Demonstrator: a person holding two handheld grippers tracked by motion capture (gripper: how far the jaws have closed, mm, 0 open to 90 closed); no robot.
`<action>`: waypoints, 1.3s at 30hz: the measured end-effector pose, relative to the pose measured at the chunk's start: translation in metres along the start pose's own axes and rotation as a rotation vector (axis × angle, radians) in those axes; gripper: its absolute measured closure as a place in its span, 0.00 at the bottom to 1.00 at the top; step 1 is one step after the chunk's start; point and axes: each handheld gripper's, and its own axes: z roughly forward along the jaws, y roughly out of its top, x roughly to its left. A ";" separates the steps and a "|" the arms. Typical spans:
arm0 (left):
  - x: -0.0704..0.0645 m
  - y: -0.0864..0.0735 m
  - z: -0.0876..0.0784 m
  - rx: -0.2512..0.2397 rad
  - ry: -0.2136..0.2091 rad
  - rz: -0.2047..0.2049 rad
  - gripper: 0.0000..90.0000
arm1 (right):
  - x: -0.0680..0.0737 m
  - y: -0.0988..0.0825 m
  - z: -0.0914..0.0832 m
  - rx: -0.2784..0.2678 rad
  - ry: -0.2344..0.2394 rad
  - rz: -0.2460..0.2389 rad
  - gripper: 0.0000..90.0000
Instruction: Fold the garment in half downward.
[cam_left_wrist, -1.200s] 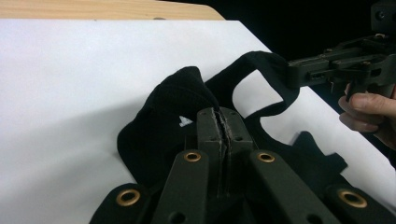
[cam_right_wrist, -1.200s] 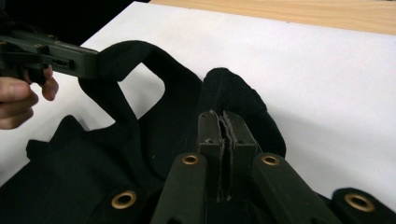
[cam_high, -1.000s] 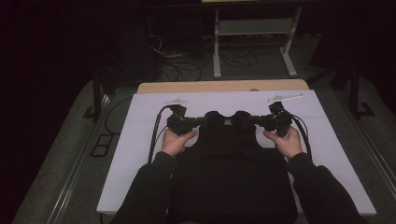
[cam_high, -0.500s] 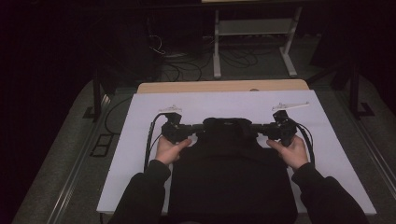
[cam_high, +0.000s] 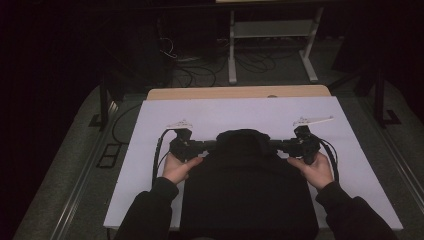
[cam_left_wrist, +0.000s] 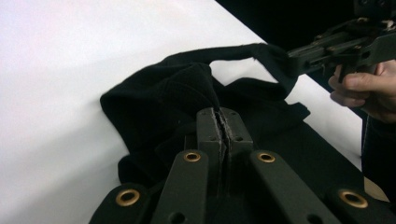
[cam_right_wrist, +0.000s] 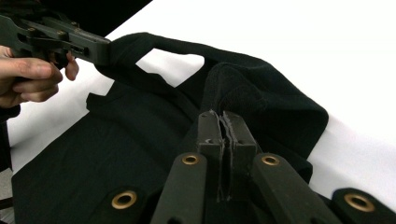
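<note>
Left claw (cam_high: 209, 145) clenched on the black garment (cam_high: 247, 195), jaws pressed together with a fold of cloth pinched between them; plain in the left gripper view (cam_left_wrist: 223, 127). Right claw (cam_high: 278, 145) likewise clenched on the garment's opposite shoulder, jaws tight on cloth (cam_right_wrist: 226, 129). Each claw points inward toward the other, garment top stretched between them.

Desk (cam_high: 150, 150): white sheet over a wooden top, wood strip showing along the far edge. Wide bare white on the far half, beyond the garment. Bare strips also down the left and right sides, each claw's body sitting over one, well in from the side edges.

Garment: large, dark, laid flat on the near-middle of the desk, its lower end reaching the near edge. Its collar end bunches up in a hump between the claws. A loop of cloth runs from the hump to the other claw in each gripper view, slightly lifted off the white surface.

Left hand (cam_high: 179, 167) and right hand (cam_high: 314, 170) grip the tools from the near side, dark sleeves behind. Cables loop outward from each tool, lying on the desk.

Floor beyond the desk: tangled cables, a white frame leg (cam_high: 232, 55).
</note>
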 end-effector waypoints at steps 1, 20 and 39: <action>0.000 -0.002 -0.001 0.001 -0.004 0.000 0.97 | 0.000 -0.001 -0.001 0.001 0.001 -0.001 0.95; -0.016 -0.020 -0.017 0.010 -0.051 0.024 0.97 | 0.006 -0.022 -0.014 0.018 0.031 0.014 0.95; -0.024 -0.044 -0.035 0.037 -0.066 0.016 0.97 | 0.016 -0.044 -0.027 0.039 0.074 0.028 0.95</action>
